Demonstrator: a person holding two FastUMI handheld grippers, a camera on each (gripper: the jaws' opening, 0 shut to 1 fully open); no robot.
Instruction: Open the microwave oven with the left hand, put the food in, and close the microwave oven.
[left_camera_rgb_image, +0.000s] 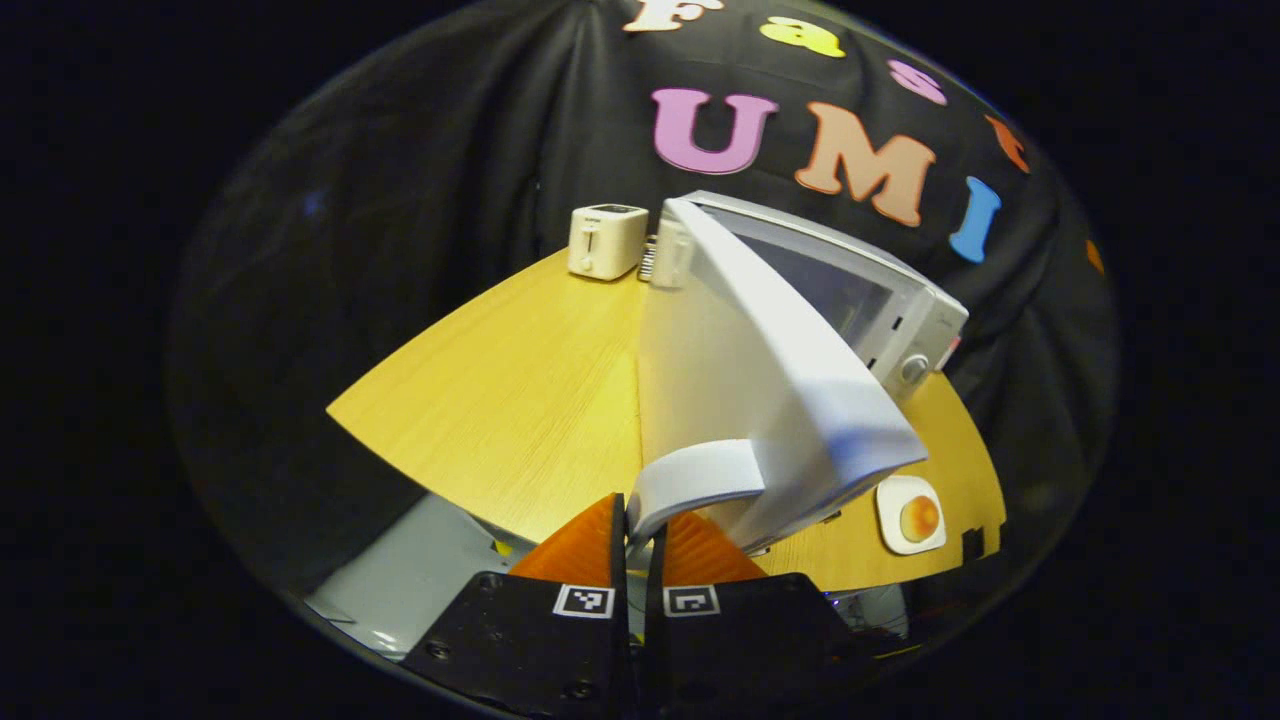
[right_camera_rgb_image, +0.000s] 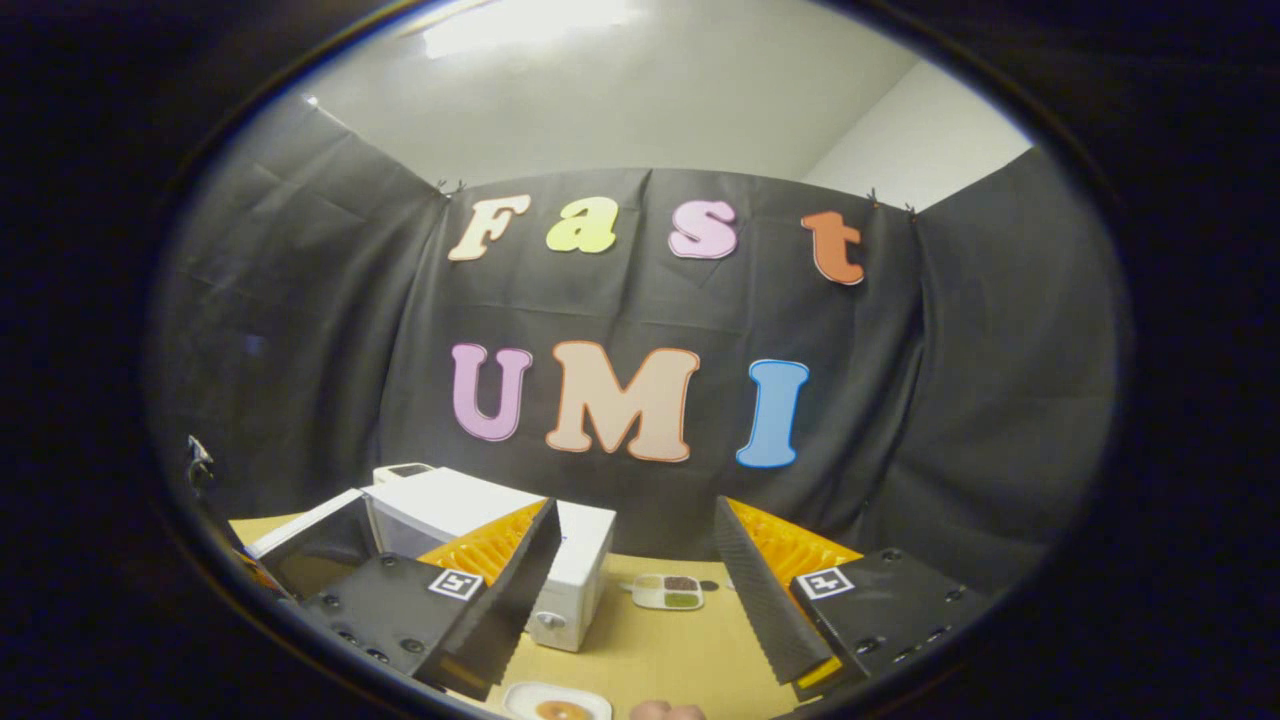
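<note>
At table edge, left tool pinching microwave door handle; right tool spread.

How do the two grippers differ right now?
The left gripper is shut on the microwave door's handle, while the right gripper is open and holds nothing. The left one is low at the open door; the right one is raised above the table. Both point toward the microwave side.

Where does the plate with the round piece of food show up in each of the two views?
Left gripper view: the plate with the food lies lower right on the table's front edge, beside the open microwave door.
Right gripper view: the plate sits at bottom centre, between the tongs' fingers, partly cut off.
Shared landmark: the white microwave, whose knob faces the plate.
</note>
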